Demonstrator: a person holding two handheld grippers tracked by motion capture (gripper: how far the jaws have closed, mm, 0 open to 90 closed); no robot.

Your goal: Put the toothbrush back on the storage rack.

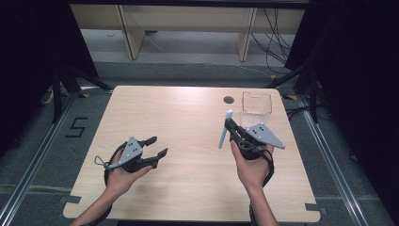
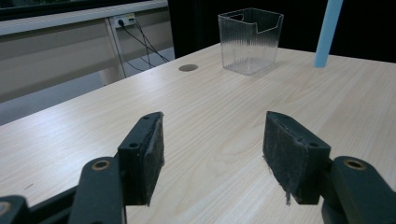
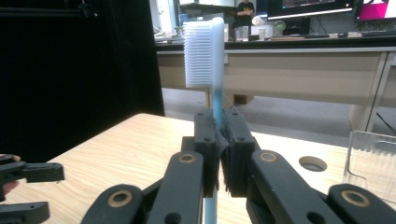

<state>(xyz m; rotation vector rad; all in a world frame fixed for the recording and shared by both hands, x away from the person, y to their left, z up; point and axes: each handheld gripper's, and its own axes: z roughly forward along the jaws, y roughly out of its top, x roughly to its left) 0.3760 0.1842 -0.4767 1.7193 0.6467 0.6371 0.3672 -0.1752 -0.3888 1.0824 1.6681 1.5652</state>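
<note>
A toothbrush [image 1: 224, 129] with a light blue handle and white bristles [image 3: 201, 51] stands nearly upright over the right half of the table. My right gripper [image 1: 229, 123] is shut on its handle, and in the right gripper view the jaws [image 3: 218, 144] pinch the blue shaft just below the head. A clear ribbed plastic container [image 1: 256, 110] stands upright right behind that gripper. Over the table's left half, my left gripper [image 1: 158, 146] is open with nothing between its pads [image 2: 212, 154]. It faces the container [image 2: 251, 39] and the blue handle [image 2: 328, 32].
The light wooden table [image 1: 188, 117] has a round cable hole [image 1: 228, 100] near its far edge, left of the container. Dark curtains flank the table on both sides. Desk legs and cables lie on the floor beyond it.
</note>
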